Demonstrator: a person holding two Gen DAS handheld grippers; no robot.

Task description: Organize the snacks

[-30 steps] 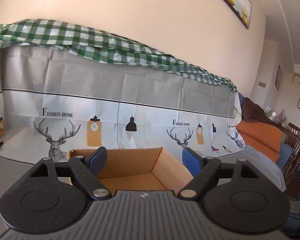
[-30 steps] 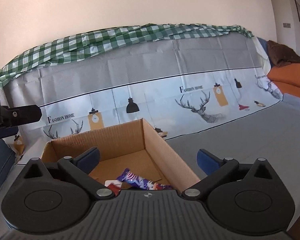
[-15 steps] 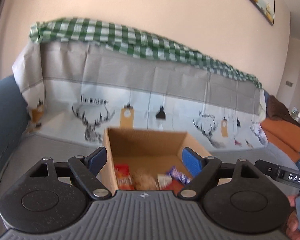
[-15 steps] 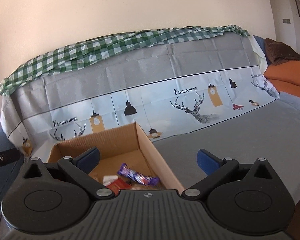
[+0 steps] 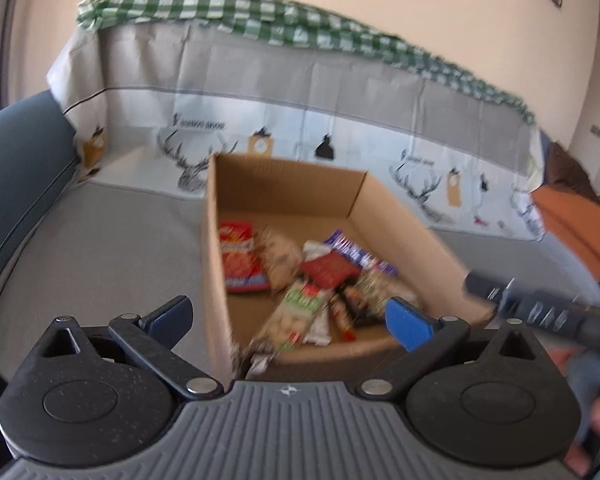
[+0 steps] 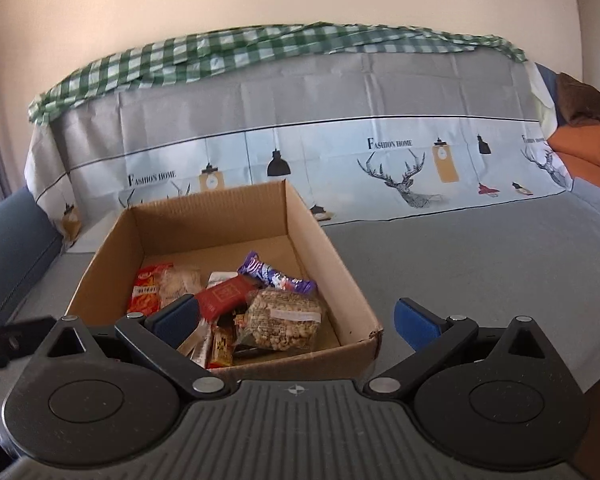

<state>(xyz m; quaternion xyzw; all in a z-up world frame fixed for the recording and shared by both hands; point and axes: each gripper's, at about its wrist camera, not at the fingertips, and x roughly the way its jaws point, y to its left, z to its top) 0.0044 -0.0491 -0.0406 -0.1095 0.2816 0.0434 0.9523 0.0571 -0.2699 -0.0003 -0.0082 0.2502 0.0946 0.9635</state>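
Both views tipped down onto cardboard box (image 6: 320,240), grey sofa (image 6: 480,256), both tongs (image 5: 288,316) (image 6: 296,320) spread, empty

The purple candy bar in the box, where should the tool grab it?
Grip the purple candy bar across its narrow middle, coming down from above. It lies long and slim atop the other snacks, tilted, and the cardboard box walls block a sideways approach.
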